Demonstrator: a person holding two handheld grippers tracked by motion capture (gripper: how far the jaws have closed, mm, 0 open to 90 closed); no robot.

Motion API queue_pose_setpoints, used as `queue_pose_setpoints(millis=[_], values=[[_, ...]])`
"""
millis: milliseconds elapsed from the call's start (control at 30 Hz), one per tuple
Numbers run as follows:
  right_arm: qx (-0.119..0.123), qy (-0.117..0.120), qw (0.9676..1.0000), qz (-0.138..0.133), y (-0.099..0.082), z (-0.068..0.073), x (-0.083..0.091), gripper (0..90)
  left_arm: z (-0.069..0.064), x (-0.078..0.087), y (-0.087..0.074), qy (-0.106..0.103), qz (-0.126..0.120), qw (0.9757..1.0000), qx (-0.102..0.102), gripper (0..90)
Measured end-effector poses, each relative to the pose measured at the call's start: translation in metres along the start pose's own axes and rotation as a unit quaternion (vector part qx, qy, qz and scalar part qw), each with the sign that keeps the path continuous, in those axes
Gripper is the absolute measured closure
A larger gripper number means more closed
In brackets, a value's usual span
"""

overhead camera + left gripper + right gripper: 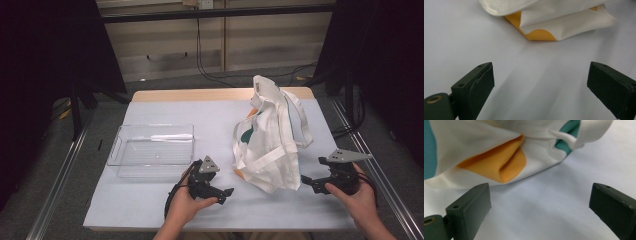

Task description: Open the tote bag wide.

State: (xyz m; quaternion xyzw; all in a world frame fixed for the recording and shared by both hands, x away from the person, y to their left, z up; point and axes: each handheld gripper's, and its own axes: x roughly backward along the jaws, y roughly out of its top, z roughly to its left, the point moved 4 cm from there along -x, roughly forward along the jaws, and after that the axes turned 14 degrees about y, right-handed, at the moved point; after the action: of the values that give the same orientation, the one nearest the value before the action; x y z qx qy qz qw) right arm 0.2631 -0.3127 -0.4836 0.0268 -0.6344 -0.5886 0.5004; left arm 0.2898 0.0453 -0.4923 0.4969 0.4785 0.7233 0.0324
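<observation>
A white cloth bag (270,142) lies crumpled on the right half of the table (150,210), straps trailing toward the far edge. A clear bin (152,150) sits well to its left. The left gripper (227,192) lies between bin and bag, the right gripper (305,180) just beside the bag's right edge; nothing stands between either and the bag. Both have jaws spread wide, holding nothing. The gripper views show the bag's orange and teal patches (499,165) close up; the high view shows the bin
</observation>
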Motion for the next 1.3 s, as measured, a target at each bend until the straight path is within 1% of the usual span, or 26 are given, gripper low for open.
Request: queue_pose_setpoints(millis=[33, 133, 167, 233, 267, 333, 367, 400, 433, 500, 567, 600, 633, 700, 733, 800, 833, 900, 933, 967, 1033, 1067, 1133, 1233, 1267, 1300], values=[[0.001, -0.005, 1.0000, -0.003, 0.001, -0.001, 0.000, 3.3, 0.001, 0.001, 0.001, 0.005, 0.004, 1.0000, -0.004, 7.3], [0.001, -0.010, 0.9999, -0.008, 0.003, -0.004, 0.000, 3.6, 0.003, 0.003, 0.003, 0.003, -0.002, 1.0000, 0.008, 7.5], [0.000, -0.010, 0.9999, -0.009, 0.004, -0.004, 0.000, 3.7, 0.003, 0.003, 0.003, 0.003, -0.002, 1.0000, 0.008, 7.5], [0.002, -0.015, 0.9998, -0.008, 0.004, -0.005, 0.000, 3.7, 0.003, 0.004, 0.006, -0.003, -0.007, 0.9998, 0.017, 7.5], [0.002, -0.015, 0.9998, -0.008, 0.004, -0.005, 0.000, 3.7, 0.003, 0.004, 0.006, -0.003, -0.007, 0.9998, 0.017, 7.5], [0.002, -0.019, 0.9998, -0.009, 0.003, -0.005, 0.002, 3.5, 0.004, 0.007, 0.012, 0.000, -0.004, 1.0000, 0.006, 7.6], [0.000, -0.017, 0.9998, -0.006, 0.003, -0.005, 0.003, 3.8, 0.004, 0.007, 0.012, 0.000, -0.004, 1.0000, 0.006, 7.6], [0.001, -0.018, 0.9998, -0.008, 0.003, -0.007, 0.003, 4.1, 0.005, 0.009, 0.017, 0.003, -0.013, 0.9998, 0.013, 7.7], [0.001, -0.022, 0.9997, -0.007, 0.003, -0.008, 0.004, 4.0, 0.005, 0.009, 0.020, 0.001, -0.020, 0.9996, 0.021, 7.7], [-0.003, -0.024, 0.9997, -0.010, 0.003, -0.008, 0.005, 4.1, 0.006, 0.010, 0.021, 0.005, -0.021, 0.9996, 0.020, 8.0], [-0.008, -0.024, 0.9996, -0.013, 0.004, -0.009, 0.008, 4.1, 0.007, 0.010, 0.025, 0.009, -0.028, 0.9992, 0.026, 8.0], [-0.013, -0.028, 0.9994, -0.013, 0.004, -0.009, 0.008, 4.1, 0.008, 0.011, 0.026, 0.011, -0.026, 0.9994, 0.021, 8.0], [-0.008, -0.028, 0.9995, -0.013, 0.005, -0.010, 0.009, 4.3, 0.007, 0.011, 0.027, 0.010, -0.026, 0.9994, 0.023, 8.0], [-0.010, -0.033, 0.9993, -0.011, 0.006, -0.009, 0.010, 4.4, 0.008, 0.011, 0.030, 0.010, -0.029, 0.9992, 0.025, 8.2], [-0.011, -0.035, 0.9992, -0.012, 0.007, -0.010, 0.010, 4.9, 0.009, 0.011, 0.032, 0.016, -0.025, 0.9993, 0.022, 8.5], [-0.008, -0.038, 0.9991, -0.014, 0.008, -0.011, 0.011, 5.0, 0.010, 0.009, 0.037, 0.016, -0.033, 0.9988, 0.031, 8.6], [-0.009, -0.038, 0.9991, -0.014, 0.011, -0.012, 0.011, 5.4, 0.012, 0.008, 0.042, 0.022, -0.033, 0.9989, 0.025, 8.9], [-0.010, -0.042, 0.9989, -0.018, 0.012, -0.013, 0.011, 5.6, 0.012, 0.007, 0.045, 0.025, -0.037, 0.9986, 0.029, 8.9], [-0.011, -0.046, 0.9987, -0.022, 0.015, -0.015, 0.011, 5.8, 0.013, 0.007, 0.048, 0.027, -0.034, 0.9987, 0.027, 8.9], [-0.010, -0.047, 0.9986, -0.023, 0.016, -0.016, 0.011, 5.8, 0.013, 0.005, 0.050, 0.025, -0.038, 0.9985, 0.029, 8.9], [-0.015, -0.048, 0.9983, -0.028, 0.019, -0.018, 0.011, 6.2, 0.017, 0.004, 0.056, 0.036, -0.028, 0.9987, 0.020, 8.9], [-0.018, -0.049, 0.9982, -0.030, 0.021, -0.020, 0.011, 6.3, 0.018, 0.003, 0.059, 0.039, -0.031, 0.9985, 0.024, 8.9], [-0.020, -0.053, 0.9977, -0.036, 0.024, -0.022, 0.011, 6.5, 0.019, 0.002, 0.060, 0.039, -0.033, 0.9983, 0.028, 9.0], [-0.020, -0.049, 0.9978, -0.041, 0.029, -0.024, 0.009, 6.6, 0.022, 0.004, 0.064, 0.040, -0.029, 0.9982, 0.033, 9.2], [-0.021, -0.047, 0.9978, -0.041, 0.031, -0.024, 0.008, 6.6, 0.022, 0.003, 0.065, 0.037, -0.032, 0.9982, 0.035, 9.3], [-0.020, -0.048, 0.9979, -0.040, 0.032, -0.024, 0.007, 6.6, 0.022, 0.004, 0.064, 0.038, -0.024, 0.9985, 0.032, 9.3]])
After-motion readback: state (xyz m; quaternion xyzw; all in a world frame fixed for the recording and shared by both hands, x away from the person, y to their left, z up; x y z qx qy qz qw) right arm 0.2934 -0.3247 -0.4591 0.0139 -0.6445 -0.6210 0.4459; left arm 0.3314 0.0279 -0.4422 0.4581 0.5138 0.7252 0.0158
